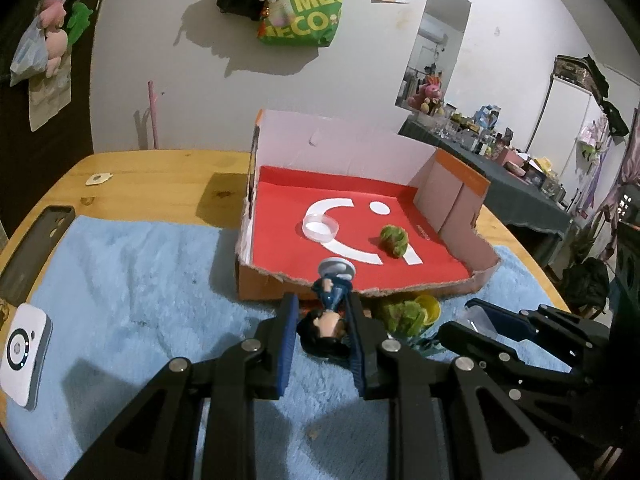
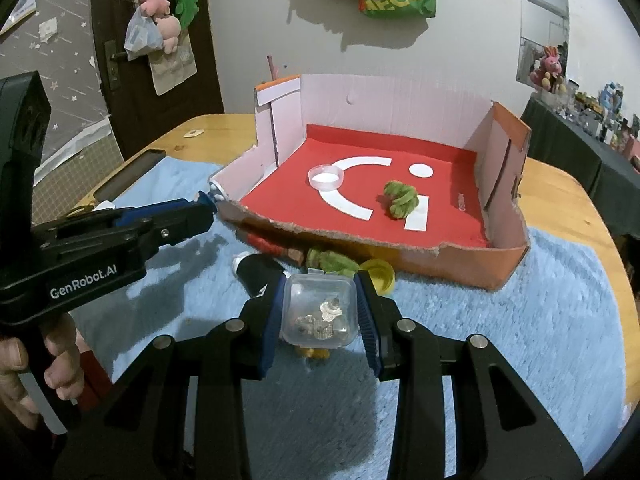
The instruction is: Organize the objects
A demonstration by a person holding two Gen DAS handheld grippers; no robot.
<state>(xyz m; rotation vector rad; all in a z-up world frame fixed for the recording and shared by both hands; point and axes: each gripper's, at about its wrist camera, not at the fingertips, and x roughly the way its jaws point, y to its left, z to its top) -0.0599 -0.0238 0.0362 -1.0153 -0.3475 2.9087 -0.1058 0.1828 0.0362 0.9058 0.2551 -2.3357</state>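
Observation:
My left gripper [image 1: 322, 312] is shut on a small toy figure [image 1: 328, 320] with a dark-haired head and a round grey base, held above the blue mat just before the cardboard box [image 1: 264, 284]. My right gripper [image 2: 320, 298] is shut on a clear square plastic container [image 2: 319, 310] with small bits inside, held over the mat. The open box has a red floor [image 2: 440, 168] holding a clear round lid [image 2: 326, 177] and a green fuzzy lump [image 2: 400, 200]. The left gripper also shows in the right wrist view [image 2: 200, 210], near the box's left front corner.
On the mat before the box lie a second green fuzzy lump [image 2: 332, 260], a yellow cup [image 2: 380, 274], a black-and-white item [image 2: 256, 270] and a reddish stick [image 2: 272, 246]. A white device [image 1: 24, 354] and a dark phone case [image 1: 38, 248] lie at the left.

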